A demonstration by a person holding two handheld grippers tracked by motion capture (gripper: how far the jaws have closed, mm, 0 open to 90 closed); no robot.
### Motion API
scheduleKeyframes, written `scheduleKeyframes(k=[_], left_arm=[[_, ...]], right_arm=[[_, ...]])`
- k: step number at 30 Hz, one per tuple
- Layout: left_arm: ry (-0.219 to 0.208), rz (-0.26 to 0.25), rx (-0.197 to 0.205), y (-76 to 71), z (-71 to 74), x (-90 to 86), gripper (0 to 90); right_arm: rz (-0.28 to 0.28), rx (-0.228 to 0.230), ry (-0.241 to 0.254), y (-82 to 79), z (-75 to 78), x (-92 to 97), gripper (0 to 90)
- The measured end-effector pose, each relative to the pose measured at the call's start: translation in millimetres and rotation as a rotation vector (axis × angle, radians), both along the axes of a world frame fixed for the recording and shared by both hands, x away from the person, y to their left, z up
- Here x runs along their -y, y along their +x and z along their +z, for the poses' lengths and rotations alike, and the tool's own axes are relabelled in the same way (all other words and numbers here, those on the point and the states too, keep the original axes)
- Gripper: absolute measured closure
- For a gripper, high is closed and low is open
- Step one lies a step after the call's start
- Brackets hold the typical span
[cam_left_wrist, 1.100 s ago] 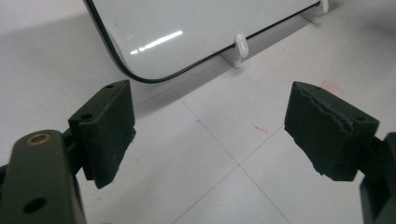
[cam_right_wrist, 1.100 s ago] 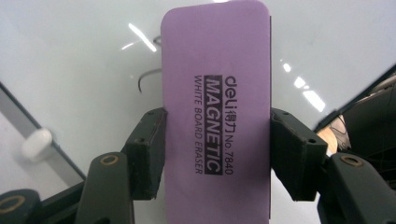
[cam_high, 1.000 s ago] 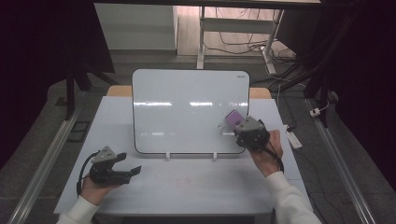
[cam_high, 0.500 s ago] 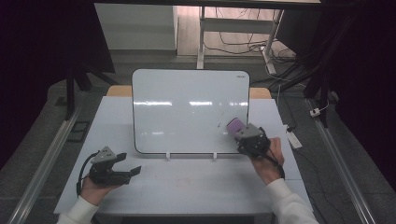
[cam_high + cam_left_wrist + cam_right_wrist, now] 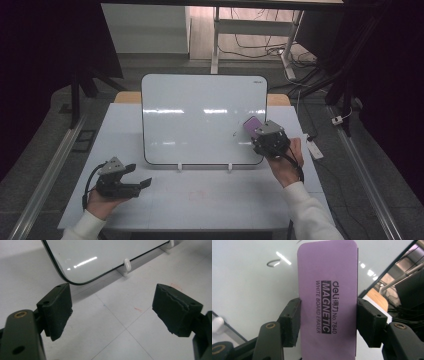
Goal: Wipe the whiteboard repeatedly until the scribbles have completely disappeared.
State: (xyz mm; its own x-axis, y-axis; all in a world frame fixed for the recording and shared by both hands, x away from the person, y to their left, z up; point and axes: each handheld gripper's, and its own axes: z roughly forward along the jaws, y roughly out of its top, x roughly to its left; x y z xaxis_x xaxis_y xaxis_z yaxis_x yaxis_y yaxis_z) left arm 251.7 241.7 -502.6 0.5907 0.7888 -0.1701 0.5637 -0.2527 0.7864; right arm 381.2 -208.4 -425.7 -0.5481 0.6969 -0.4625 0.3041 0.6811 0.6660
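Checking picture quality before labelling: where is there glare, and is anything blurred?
High view: ceiling-light streaks glare on the whiteboard, dark surroundings. Left gripper view: similar streaks near the board's corner, jaws sharp. Right gripper view: purple eraser print crisp, small glints on the board, background soft.

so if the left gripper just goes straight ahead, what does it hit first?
Probably the whiteboard, near its lower corner by the white clip foot. The left gripper has open jaws over bare table; depth is uncertain.

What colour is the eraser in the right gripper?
Purple with black print, the whiteboard eraser; clearest in the right gripper view.
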Motion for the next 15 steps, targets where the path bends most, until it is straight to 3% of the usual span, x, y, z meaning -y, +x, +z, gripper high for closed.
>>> scheduleKeyframes(k=[6, 8, 12, 15], left_arm=[[0.0, 0.001, -0.001, 0.4, -0.6, -0.9, 17.0], [0.002, -0.003, 0.002, -0.5, 0.2, 0.2, 17.0], [0.002, -0.004, 0.0, -0.3, 0.0, 0.4, 17.0], [0.001, 0.0, -0.001, 0.0, -0.6, -0.8, 17.0]], right_arm=[[0.108, -0.022, -0.117, -15.8, -17.9, -32.8, 40.8], [0.103, -0.012, -0.102, -10.7, -11.9, -33.8, 40.8], [0.038, 0.02, -0.028, 8.9, 12.0, -24.6, 40.8], [0.036, 0.002, -0.027, 11.0, 14.2, -24.9, 40.8]])
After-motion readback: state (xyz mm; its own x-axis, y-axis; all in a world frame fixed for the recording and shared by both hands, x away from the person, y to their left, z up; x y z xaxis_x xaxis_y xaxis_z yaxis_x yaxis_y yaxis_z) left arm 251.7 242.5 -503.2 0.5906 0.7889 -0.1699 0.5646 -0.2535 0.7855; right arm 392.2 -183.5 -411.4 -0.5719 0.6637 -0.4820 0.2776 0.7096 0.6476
